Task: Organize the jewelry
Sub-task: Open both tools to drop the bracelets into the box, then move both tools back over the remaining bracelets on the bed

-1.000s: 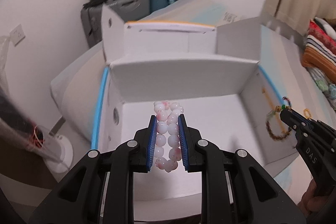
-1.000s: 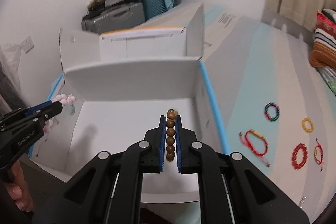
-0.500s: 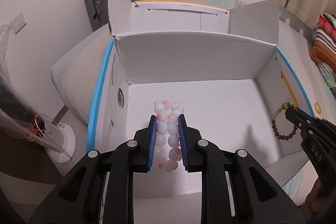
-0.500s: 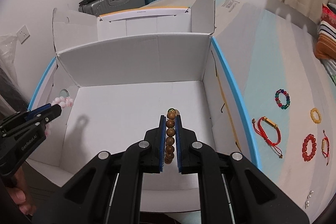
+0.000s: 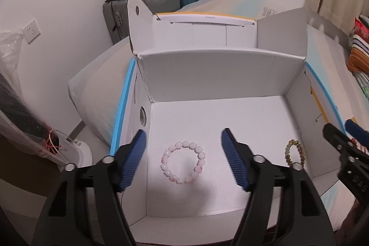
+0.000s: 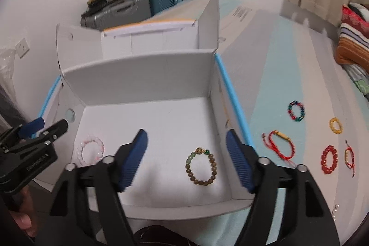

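The step in hand is the release: both bracelets now lie on the floor of the white box [image 5: 230, 66] and nothing is held. In the left wrist view, the left gripper [image 5: 183, 155] has just been opening its jaws; they stand wide, and the pink bracelet [image 5: 183, 161] lies flat between them at the lower centre, touching neither pad. In the right wrist view, the right gripper [image 6: 185, 157] has also just been opening, and the brown bracelet [image 6: 200, 166] lies free between its wide jaws, near the right wall of the box.

The next move, as I judge, calls for lifting both grippers out over the box walls and going to the bracelets that wait outside. These are at the right of the right wrist view: a red cord bracelet [image 6: 280, 146], a red bead bracelet [image 6: 329, 159], a yellow ring [image 6: 335, 125] and a multicolour bracelet [image 6: 296, 111].

They rest on a bed [image 6: 288, 66] with a pale blue and white cover. Farther, in the upper part, suitcases [image 6: 129, 9] stand against a white wall [image 5: 69, 4].
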`<state>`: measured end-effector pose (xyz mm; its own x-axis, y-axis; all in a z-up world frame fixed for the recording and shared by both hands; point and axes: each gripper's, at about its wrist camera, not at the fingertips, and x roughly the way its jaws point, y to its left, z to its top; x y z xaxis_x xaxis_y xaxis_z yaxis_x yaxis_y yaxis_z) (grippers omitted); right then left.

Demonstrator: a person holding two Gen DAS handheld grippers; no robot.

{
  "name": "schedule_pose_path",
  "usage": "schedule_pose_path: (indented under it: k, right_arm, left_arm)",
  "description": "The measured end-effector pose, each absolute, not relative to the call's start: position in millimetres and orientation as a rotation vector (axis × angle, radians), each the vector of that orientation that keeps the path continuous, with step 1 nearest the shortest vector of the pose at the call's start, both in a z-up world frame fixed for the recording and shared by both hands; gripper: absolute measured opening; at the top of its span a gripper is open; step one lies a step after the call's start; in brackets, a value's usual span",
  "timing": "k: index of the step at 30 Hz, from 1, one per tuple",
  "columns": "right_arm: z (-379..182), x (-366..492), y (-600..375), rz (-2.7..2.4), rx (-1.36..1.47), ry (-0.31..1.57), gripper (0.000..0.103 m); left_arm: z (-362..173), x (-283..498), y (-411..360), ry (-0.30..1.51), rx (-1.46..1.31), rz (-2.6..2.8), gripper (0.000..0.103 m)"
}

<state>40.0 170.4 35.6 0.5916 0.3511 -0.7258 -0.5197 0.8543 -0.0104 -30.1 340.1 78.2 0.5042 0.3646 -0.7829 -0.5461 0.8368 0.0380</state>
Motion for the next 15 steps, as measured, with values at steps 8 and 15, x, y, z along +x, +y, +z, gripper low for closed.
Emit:
schedule_pose_path:
  k: [8, 15]
  right_arm:
    - [64.7, 32.3, 135.5, 0.444, -0.217, 0.703, 0.090]
    - [79.4, 34.8, 86.2, 0.370, -0.175, 0.673, 0.091]
  left_arm:
    - [101.0, -27.4, 310.3, 0.815, -0.201, 0.530, 0.097]
    - [111.8, -14.3, 275.3, 0.791, -0.189, 0.478, 0.097]
